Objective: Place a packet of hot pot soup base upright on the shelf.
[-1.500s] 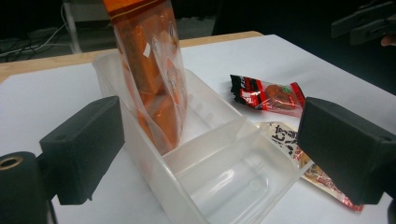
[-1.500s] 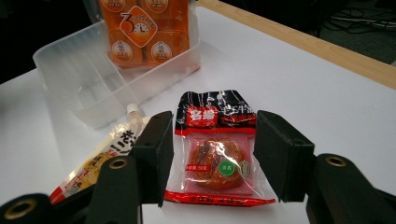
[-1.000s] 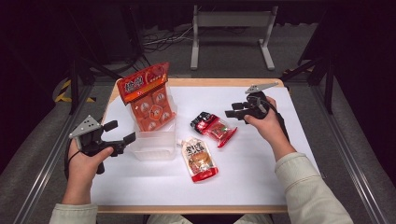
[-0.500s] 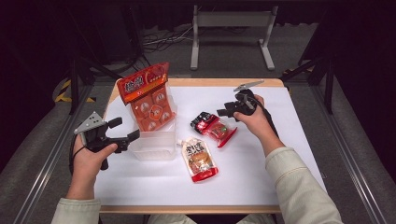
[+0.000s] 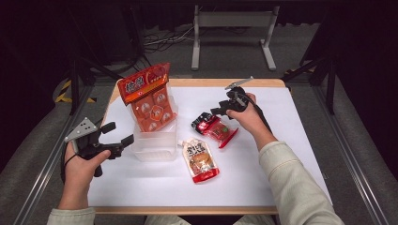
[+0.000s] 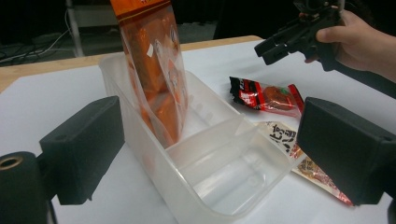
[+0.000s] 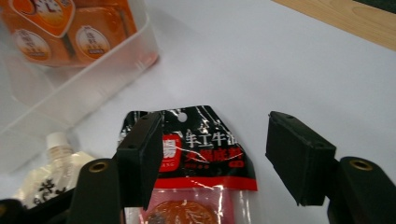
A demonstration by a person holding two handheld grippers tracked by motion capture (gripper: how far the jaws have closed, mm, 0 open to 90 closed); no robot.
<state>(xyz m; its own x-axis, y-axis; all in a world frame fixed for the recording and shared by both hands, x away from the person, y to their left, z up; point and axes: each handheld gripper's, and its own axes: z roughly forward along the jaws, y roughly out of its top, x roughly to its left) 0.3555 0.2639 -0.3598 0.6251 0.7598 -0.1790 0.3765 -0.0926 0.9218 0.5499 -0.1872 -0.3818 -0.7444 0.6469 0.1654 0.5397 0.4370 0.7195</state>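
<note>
- Right gripper (image 7: 212, 158): fingers (image 7: 140, 154) stand wide apart, having just been opening; nothing held. The black-topped red packet (image 7: 205, 158) lies flat on the table, its top edge between and under them.
- Step: reaching for that packet, judged bound for the clear bin (image 5: 155, 145).
- Next: lower, close on its top edge.
- Left gripper (image 6: 210, 154): open, empty, facing the bin.

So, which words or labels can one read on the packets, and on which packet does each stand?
None can be quoted with certainty.
Red-and-black packet: white Chinese characters, blurred.
Orange bag in the clear bin: large white characters, too blurred.
Spouted pouch: dark characters, too small.
</note>
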